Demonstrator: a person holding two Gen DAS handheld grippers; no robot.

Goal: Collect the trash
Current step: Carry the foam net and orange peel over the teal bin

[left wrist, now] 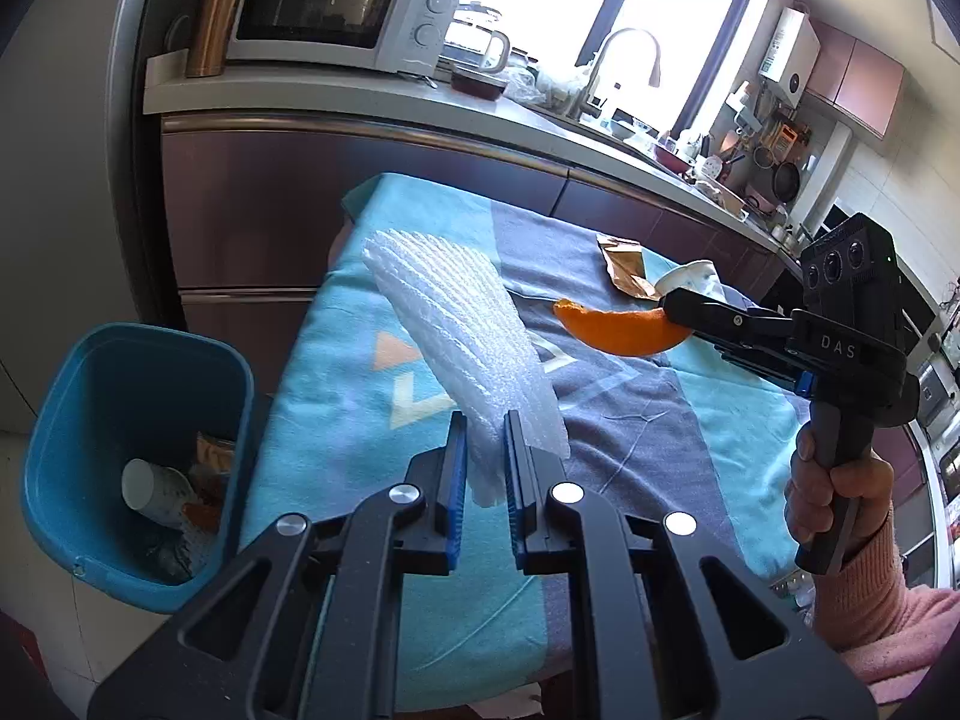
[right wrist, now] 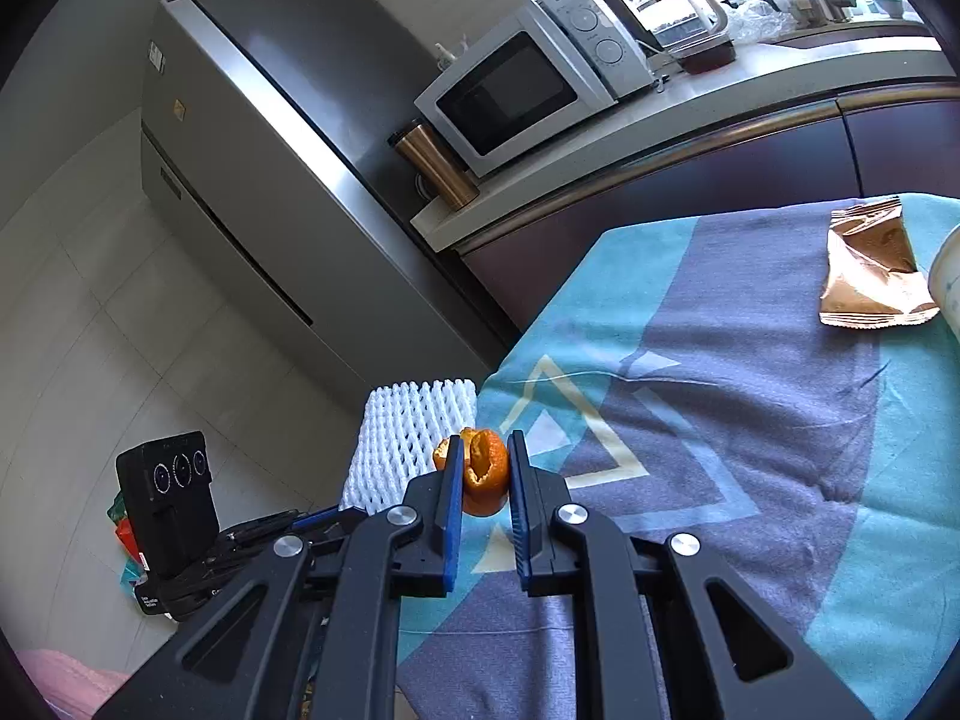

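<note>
Now both pairs of tongs carry trash above the worktop point(left wrist: 336, 276), which is draped in a turquoise and grey-blue cloth with triangle patterns. In the left wrist view, the left tongs point(left wrist: 485, 450) sit at lower centre, closed narrowly on one end of a white foam mesh fruit sleeve point(left wrist: 456, 324); the sleeve stretches away from the blue pads toward the upper left of the cloth. At the right of the same view, the right tongs point(left wrist: 669, 306) clamp an orange piece of citrus peel point(left wrist: 618, 333), gripped at its right end, with a hand point(left wrist: 834, 474) in a pink knitted sleeve on the black handle. Just behind the peel lie a crumpled brown foil wrapper point(left wrist: 624, 264) and a white paper cup point(left wrist: 690, 279) on its side, on the cloth. At the lower left stands a blue plastic bin point(left wrist: 66, 438) on the floor beside the worktop, with a white cup and other scraps inside. A white microwave oven point(left wrist: 336, 6) and a copper-coloured travel mug point(left wrist: 216, 12) stand on the kitchen counter at upper left. In the right wrist view, the peel sits pinched between the blue pads at lower centre, with the foam sleeve just to its left and the foil wrapper at the right edge.
</note>
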